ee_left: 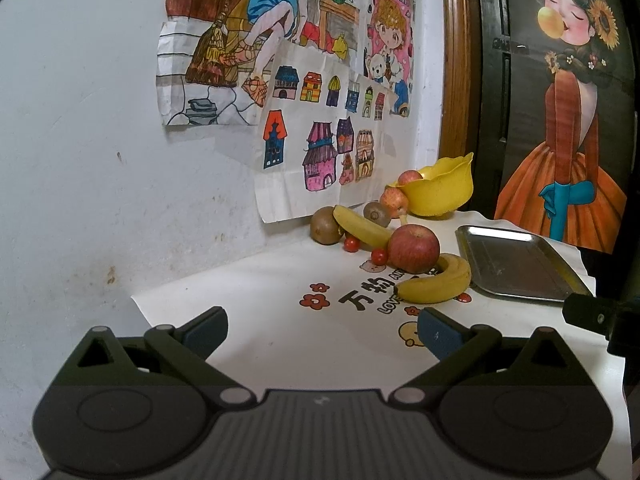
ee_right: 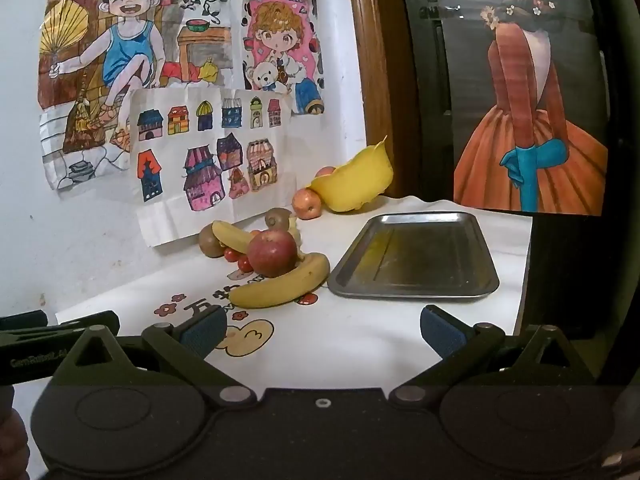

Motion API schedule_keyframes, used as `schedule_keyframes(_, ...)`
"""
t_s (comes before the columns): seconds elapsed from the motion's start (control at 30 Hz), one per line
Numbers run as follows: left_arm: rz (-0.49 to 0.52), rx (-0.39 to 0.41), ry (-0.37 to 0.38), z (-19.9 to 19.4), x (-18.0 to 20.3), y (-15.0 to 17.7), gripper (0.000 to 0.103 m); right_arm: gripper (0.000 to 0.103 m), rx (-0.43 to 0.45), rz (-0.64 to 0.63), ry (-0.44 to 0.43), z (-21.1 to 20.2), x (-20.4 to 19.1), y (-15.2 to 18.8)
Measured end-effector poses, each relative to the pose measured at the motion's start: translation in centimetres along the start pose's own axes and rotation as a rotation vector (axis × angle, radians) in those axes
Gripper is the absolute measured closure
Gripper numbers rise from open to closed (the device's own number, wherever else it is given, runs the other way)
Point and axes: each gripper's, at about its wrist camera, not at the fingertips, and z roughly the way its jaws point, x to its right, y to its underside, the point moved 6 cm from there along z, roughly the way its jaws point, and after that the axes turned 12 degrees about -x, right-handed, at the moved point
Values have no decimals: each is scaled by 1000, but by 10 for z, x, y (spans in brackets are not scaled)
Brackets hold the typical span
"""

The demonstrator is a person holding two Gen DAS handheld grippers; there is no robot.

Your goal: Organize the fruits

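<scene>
Children's coloured drawings [ee_right: 160,100] hang taped on the white wall [ee_left: 80,140]. A printed white cloth [ee_right: 340,340] covers the worktop. A girl-in-orange-dress poster [ee_left: 568,120] stands beside a wooden frame [ee_left: 454,80].

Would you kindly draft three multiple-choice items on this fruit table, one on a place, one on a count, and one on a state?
1. Where does the large red apple sit?
A. inside the rectangular metal tray
B. against the curved yellow banana nearest the camera
C. in the yellow plastic bowl

2. How many bananas are visible?
A. one
B. two
C. four

3. What is the state of the rectangular metal tray?
A. empty
B. heaped with fruit
C. flipped upside down

Answers:
1 B: the apple rests against the curved yellow banana, left of the tray.
2 B: that front banana, plus a second banana behind the apple.
3 A: its bare floor shows and no fruit lies in it; the left hand-held gripper and the right hand-held gripper are both open and hold nothing.
</scene>
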Motion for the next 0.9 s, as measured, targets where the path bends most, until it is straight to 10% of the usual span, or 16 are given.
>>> schedule_keyframes(0.9, -2, -10, -3, 1, -1, 8, 0, 1, -15, 2, -2, 2, -1, 2)
